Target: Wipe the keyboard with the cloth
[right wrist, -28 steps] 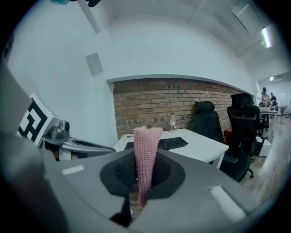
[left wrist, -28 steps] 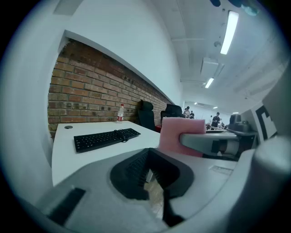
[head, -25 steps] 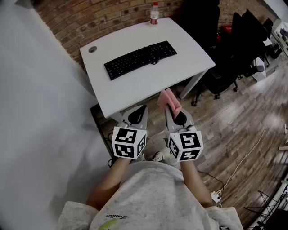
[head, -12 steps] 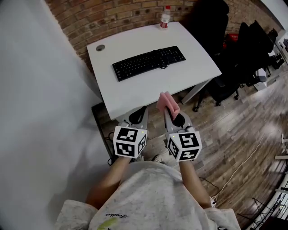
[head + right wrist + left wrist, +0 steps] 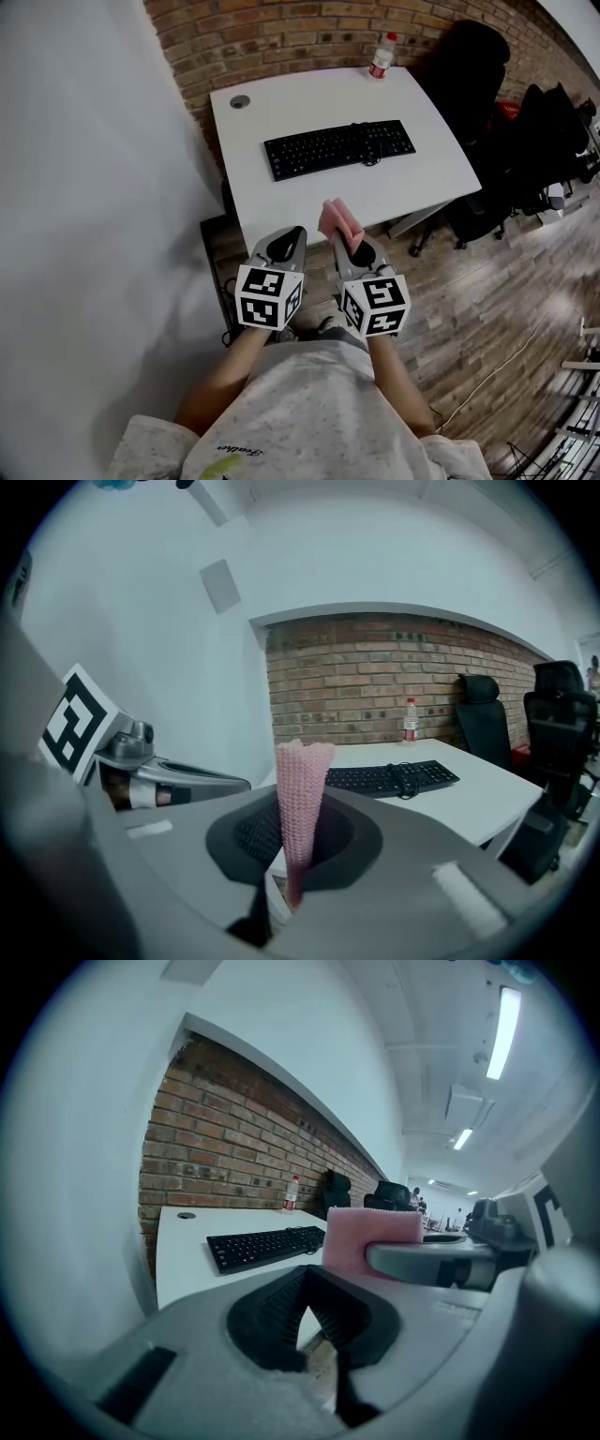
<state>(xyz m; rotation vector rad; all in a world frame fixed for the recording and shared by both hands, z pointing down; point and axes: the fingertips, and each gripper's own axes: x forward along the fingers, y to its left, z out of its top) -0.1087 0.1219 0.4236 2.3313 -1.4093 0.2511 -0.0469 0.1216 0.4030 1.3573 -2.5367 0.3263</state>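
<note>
Desk (image 5: 309, 103) nearer; right gripper (image 5: 349, 246) pinches knitted pink cloth (image 5: 337, 220); left gripper (image 5: 291, 234) closed, seemingly empty.

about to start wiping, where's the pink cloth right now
In the head view the pink cloth is clamped in the right gripper, off the near edge of the white desk, short of the keyboard.

Person is wearing a lt grey speckled short-sleeve top (image 5: 309, 412) w/ small dark script and a yellow-green mark printed on it. Left hand-held gripper (image 5: 286, 234) and right hand-held gripper (image 5: 349, 246) are both showing smooth grey moulded bodies w/ black ribbed pads inside the jaws. Each is carrying a white cube w/ black square markers at the rear: left cube (image 5: 269, 297), right cube (image 5: 377, 307).
</note>
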